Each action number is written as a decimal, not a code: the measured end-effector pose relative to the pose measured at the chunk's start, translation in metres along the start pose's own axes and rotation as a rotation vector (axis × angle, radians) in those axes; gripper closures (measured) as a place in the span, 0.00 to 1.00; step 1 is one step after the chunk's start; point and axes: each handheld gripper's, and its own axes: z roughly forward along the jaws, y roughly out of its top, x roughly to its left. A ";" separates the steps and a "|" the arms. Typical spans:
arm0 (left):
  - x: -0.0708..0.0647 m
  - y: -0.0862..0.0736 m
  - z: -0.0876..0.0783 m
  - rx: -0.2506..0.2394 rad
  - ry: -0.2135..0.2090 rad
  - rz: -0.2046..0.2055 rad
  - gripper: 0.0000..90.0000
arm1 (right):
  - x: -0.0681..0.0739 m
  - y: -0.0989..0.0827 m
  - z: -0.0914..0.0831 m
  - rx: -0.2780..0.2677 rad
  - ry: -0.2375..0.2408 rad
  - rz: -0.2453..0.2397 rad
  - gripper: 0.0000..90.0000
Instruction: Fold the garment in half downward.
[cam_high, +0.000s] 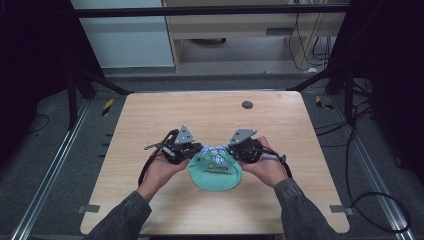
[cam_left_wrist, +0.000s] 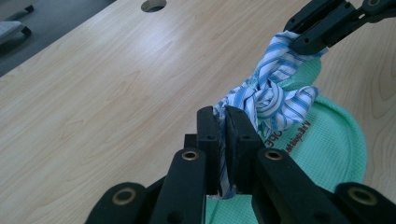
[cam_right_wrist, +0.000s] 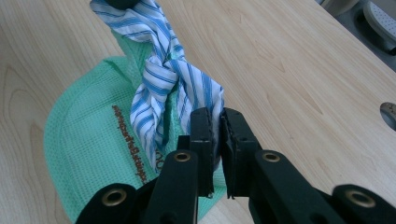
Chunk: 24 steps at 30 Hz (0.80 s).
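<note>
The striped cloth (cam_high: 214, 151) was tied in a knot, and it sat on top of a green mesh bag (cam_high: 215, 175) near the front middle of the wooden table (cam_high: 150, 115). The left gripper (cam_left_wrist: 223, 122) pinched one end of the striped cloth, with its jaws pressed tight on the fabric. The right gripper (cam_right_wrist: 217, 123) pinched the other end the same way. So the cloth ran sideways from one gripper to the other, with the knot (cam_left_wrist: 266, 95) in the middle between them. Both hands were about as close to the knot as each other. I think the next pull would have to go outward, each gripper away from the other along the line of the cloth. From above, the knot was mostly tucked between the two grippers and hard to see. The brown words on the green bag (cam_right_wrist: 128, 144) were too small to read. I could not tell how tight the knot was, or whether the cloth was joined to the bag.
</note>
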 end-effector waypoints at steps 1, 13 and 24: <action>-0.001 -0.001 0.000 0.000 0.000 0.001 0.95 | 0.001 -0.001 0.000 0.002 -0.001 0.000 0.93; -0.007 -0.013 0.001 0.009 -0.011 0.000 0.95 | 0.011 -0.009 0.002 0.007 0.017 -0.010 0.93; -0.013 -0.024 0.003 0.016 -0.029 -0.006 0.94 | 0.021 -0.017 0.003 0.015 0.037 -0.012 0.92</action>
